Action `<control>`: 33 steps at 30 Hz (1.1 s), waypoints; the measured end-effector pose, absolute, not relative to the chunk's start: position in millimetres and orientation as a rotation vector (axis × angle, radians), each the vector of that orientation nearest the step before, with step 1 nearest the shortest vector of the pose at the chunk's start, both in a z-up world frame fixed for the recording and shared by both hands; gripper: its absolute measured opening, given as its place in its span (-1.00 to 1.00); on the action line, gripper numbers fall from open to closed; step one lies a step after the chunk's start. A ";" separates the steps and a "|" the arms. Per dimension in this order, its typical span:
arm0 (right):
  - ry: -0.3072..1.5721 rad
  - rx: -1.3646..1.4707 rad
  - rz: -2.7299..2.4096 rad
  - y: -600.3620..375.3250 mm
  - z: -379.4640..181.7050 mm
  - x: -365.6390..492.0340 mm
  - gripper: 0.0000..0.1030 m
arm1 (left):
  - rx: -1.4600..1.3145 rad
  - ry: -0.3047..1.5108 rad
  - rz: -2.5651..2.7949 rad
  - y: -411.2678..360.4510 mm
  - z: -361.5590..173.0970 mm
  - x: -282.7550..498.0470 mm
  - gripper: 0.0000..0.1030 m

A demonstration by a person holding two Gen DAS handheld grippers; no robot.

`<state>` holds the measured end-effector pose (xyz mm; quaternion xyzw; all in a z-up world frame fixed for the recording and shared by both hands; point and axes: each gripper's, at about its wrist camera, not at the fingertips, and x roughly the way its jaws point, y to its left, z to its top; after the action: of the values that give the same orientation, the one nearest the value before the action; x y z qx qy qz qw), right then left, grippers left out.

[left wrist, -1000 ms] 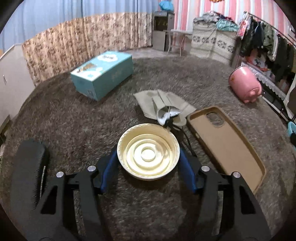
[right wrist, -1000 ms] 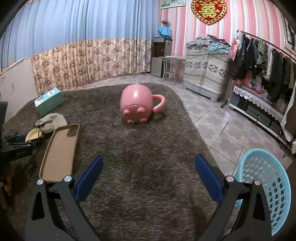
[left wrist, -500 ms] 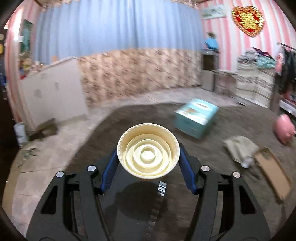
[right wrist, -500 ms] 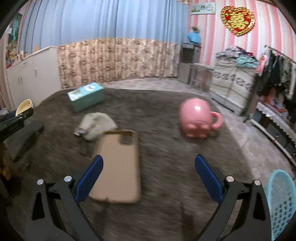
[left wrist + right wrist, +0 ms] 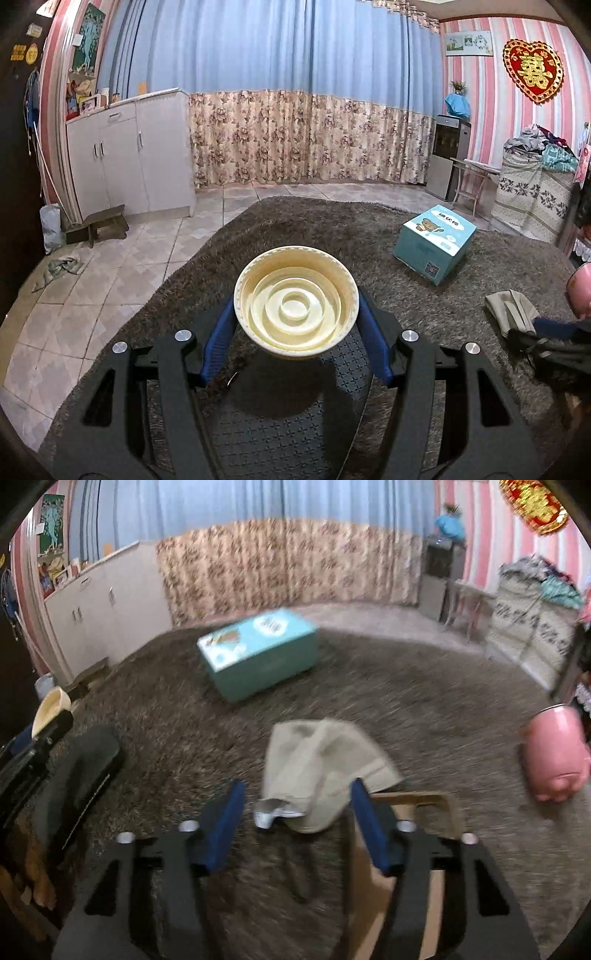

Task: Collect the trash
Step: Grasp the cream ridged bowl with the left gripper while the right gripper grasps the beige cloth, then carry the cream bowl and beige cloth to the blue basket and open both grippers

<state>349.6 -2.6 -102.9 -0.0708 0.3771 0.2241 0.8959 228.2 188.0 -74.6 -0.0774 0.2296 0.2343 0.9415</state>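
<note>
1. Our left gripper points slightly downward over the brown carpet, its blue pads clamped on either side of a cream lid that faces us with its ringed hollow side.
2. Below that gripper lies a black patterned cushion.
3. Ahead and to its right stands a teal box; whether anything is inside we cannot tell.
4. Our right gripper tilts down toward the carpet, its jaws closing, with the near edge of a beige cloth and a crumpled silver wrapper between the pads; the pads do not press on either.
5. A brown phone case lies just right of this gripper.
6. Far to its right a pink mug lies on its side.
</note>
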 end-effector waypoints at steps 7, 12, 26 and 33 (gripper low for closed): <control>0.670 -0.124 0.470 -15.0 -78.4 331.1 -0.62 | -0.166 0.475 0.473 190.0 -78.7 230.1 0.18; 0.569 -0.084 0.428 -61.1 -36.8 290.2 -0.62 | -0.162 0.487 0.473 189.9 -82.7 238.8 0.18; 0.497 0.029 0.029 -275.5 -5.8 188.1 -0.62 | -0.006 0.450 0.333 113.2 -49.1 230.4 0.18; 0.500 0.105 -0.129 -353.2 -23.0 172.7 -0.62 | 0.000 0.390 0.133 31.3 -15.3 217.4 0.18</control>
<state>172.7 -353.2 -23.0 0.0521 0.2473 -0.0638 0.9654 217.4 31.3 -15.3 0.0002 0.1934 0.0658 0.9789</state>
